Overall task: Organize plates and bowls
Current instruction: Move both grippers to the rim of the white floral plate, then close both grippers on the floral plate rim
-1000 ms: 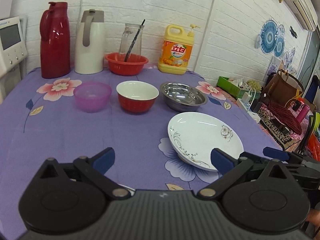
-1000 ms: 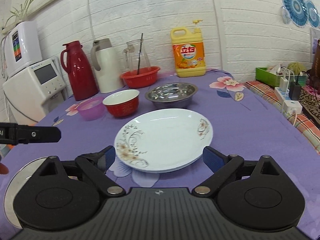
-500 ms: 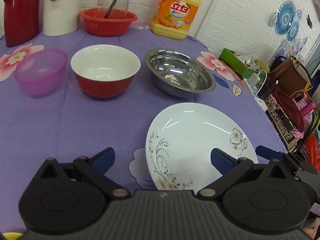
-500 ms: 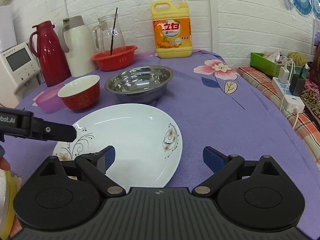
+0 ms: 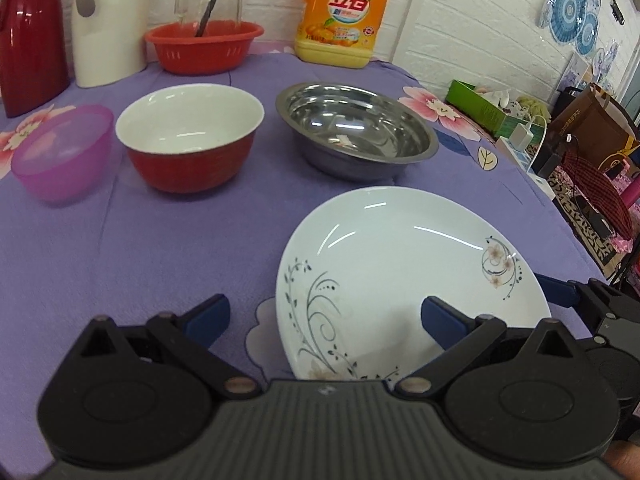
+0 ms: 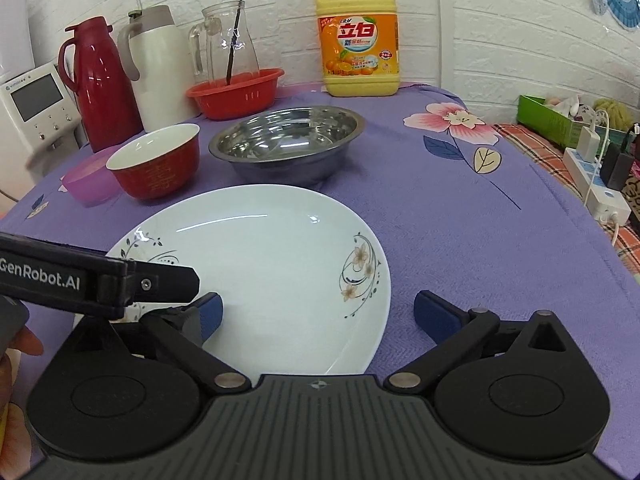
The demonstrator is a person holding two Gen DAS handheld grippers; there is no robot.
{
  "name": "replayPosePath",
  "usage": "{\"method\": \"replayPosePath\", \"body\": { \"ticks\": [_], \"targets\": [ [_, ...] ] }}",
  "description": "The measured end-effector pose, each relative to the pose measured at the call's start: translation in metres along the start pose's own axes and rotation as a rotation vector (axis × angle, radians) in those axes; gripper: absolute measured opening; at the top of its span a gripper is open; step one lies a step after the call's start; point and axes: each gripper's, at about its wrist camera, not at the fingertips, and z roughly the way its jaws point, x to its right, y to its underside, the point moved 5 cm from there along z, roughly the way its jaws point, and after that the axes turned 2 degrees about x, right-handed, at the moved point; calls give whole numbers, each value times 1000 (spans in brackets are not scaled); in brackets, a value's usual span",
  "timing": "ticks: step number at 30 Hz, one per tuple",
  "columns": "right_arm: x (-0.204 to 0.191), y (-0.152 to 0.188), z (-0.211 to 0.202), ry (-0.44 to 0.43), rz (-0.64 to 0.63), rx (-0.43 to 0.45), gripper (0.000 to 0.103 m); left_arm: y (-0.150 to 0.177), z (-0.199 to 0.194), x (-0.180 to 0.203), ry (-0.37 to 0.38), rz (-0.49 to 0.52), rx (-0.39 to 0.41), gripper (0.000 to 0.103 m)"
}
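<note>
Now the white floral plate [image 5: 400,264] is seen much closer and larger in both wrist views than a second ago, when it lay farther ahead on the purple tablecloth [image 5: 160,248]; both grippers have been brought down and forward toward its near rim. The left gripper [image 5: 324,316] is held spread, with nothing between its blue pads, its right pad over the plate's near edge and its left pad over bare cloth. The right gripper [image 6: 316,312] is likewise spread and empty, its left pad over the plate and its right pad over the cloth beyond the plate's right rim. From this, a lift of the plate is judged to be in preparation, though no grasp has been made yet. The plate rests flat near the front of the table, just in front of the steel bowl [image 5: 356,136]. The red bowl [image 5: 188,136] and the pink bowl [image 5: 60,152] stand in a row to the left of the steel bowl, each apart from its neighbour. Open cloth is left to the left of the plate and, in the right wrist view, broadly to its right as far as the table edge. At the back, room is closed off by the red basket [image 5: 204,46], the detergent bottle [image 5: 344,12] and the two flasks.
</note>
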Motion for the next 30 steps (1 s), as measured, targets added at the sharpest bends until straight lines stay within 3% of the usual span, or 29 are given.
{"method": "replayPosePath", "body": {
  "ticks": [5, 8, 10, 13, 20, 30],
  "targets": [
    [1, -3, 0, 23, 12, -26, 103, -3, -3, -5, -20, -13, 8, 98],
    [-2, -1, -2, -20, 31, -16, 103, -1, 1, -1, -35, 24, 5, 93],
    [-4, 1, -3, -2, 7, -6, 103, 1, 0, 5, -60, 76, 12, 74],
    [-11, 3, -8, -25, -11, 21, 103, 2, -2, 9, -44, 73, 14, 66],
    [-16, 7, -27, 26, 23, 45, 103, 10, -15, 17, -8, 9, 2, 65],
    [-40, 6, -78, 42, 22, 131, 103, 23, -77, 18, 41, -12, 74, 65]
  ]
}}
